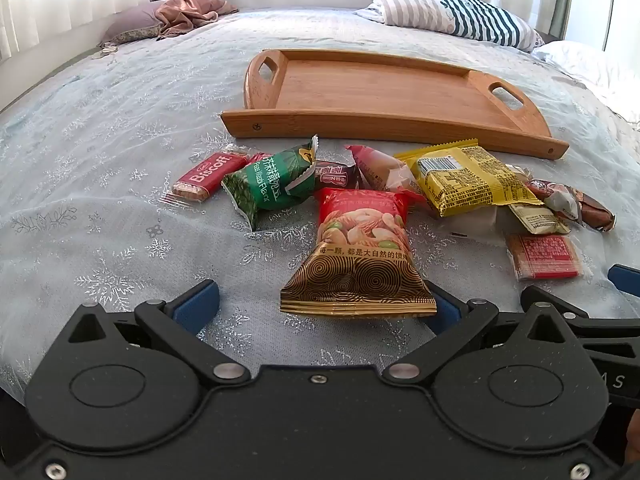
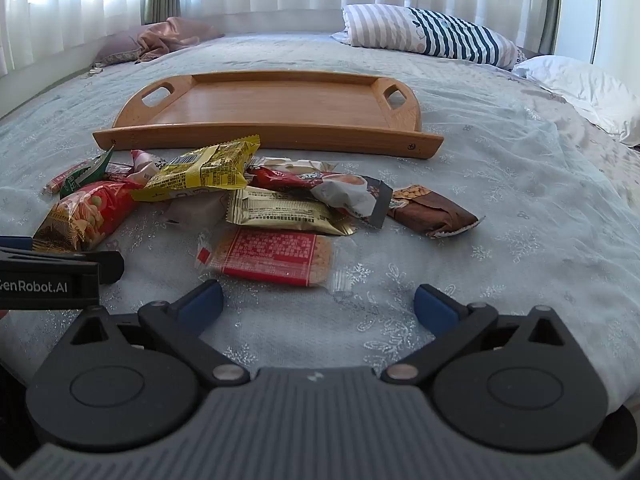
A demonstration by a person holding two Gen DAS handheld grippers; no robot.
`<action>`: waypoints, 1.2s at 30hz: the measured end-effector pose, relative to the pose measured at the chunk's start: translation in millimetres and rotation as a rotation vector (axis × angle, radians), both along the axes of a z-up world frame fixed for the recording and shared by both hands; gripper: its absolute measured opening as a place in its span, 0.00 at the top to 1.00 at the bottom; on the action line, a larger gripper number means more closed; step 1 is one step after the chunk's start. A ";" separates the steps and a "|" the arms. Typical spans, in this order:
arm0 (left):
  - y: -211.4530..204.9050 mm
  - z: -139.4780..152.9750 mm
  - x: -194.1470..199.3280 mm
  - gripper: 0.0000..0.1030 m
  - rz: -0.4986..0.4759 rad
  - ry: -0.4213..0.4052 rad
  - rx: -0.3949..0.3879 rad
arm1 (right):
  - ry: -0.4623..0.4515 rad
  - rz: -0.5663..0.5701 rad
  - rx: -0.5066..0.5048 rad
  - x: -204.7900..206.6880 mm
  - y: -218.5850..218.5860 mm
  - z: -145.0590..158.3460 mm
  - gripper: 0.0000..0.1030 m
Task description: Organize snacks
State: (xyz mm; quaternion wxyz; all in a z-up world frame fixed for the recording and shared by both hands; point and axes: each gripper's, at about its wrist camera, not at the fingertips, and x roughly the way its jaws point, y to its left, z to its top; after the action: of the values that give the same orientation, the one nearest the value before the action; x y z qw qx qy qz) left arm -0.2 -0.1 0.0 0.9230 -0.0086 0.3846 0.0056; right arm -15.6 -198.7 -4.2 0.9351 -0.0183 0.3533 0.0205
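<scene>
Left wrist view: left gripper (image 1: 320, 304) fingers spread wide, holding nothing, nut packet (image 1: 358, 256) just ahead.
Right gripper (image 2: 318, 304): wide open, empty.
Snacks: heaped on bed (image 1: 120, 128) near empty tray (image 1: 372, 84), probably awaiting transfer.

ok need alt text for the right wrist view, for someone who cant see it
An open right gripper hovers over a bedspread, just short of a red biscuit packet. Beyond it lie more scattered snack packets, then an empty wooden tray and pillows.

Your access: bare bedspread (image 2: 500, 208) right of the snack heap (image 2: 224, 196); heap lies across your path to the wooden tray (image 2: 264, 136); tray floor unoccupied.
</scene>
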 end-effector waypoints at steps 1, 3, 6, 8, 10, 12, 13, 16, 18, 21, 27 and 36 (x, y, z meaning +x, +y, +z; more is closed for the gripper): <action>-0.1 0.0 0.0 0.00 0.000 0.000 0.000 | 0.000 0.000 0.000 -0.1 -0.1 0.0 0.00; -0.1 0.0 0.0 0.00 0.000 0.000 0.000 | 0.000 0.000 0.000 -0.3 -0.2 0.0 0.00; -0.2 -0.2 -0.2 0.00 -0.001 -0.001 0.002 | 0.000 0.000 0.001 -0.6 -0.2 -0.1 0.00; 0.0 0.0 0.0 0.00 0.000 0.000 0.000 | -0.001 0.000 0.000 -0.8 -0.3 0.0 0.00; 0.3 0.1 0.1 0.00 0.000 0.001 -0.001 | -0.002 0.000 0.000 -1.0 -0.4 -0.1 0.00; 0.5 0.1 0.3 0.00 0.000 0.002 -0.002 | -0.001 0.000 0.000 -1.0 -0.4 -0.1 0.00; 0.0 0.0 0.0 0.00 0.000 0.000 0.000 | -0.001 0.000 0.000 -0.8 -0.4 0.0 0.00; 0.0 0.0 0.0 0.00 0.000 0.000 0.001 | -0.001 0.000 0.000 -0.9 -0.4 -0.1 0.00; 0.0 0.0 0.0 0.00 0.000 0.000 0.001 | -0.001 0.000 0.000 -1.0 -0.4 -0.2 0.00; 0.0 0.0 0.0 0.00 0.000 0.000 0.001 | -0.002 -0.001 0.000 -1.0 -0.2 -0.3 0.00; 0.0 0.1 -0.1 0.00 0.000 -0.002 0.002 | 0.008 -0.010 0.001 0.4 1.0 -0.7 0.00; 2.2 3.4 -2.8 0.00 -0.023 -0.016 -0.001 | -0.002 -0.016 -0.020 -1.1 1.2 -1.5 0.00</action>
State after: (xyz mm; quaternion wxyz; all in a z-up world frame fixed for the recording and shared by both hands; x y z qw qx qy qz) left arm -3.0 2.0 3.4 0.9260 -0.0045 0.3775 -0.0054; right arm -16.7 -197.5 -5.6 0.9354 -0.0250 0.3526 0.0095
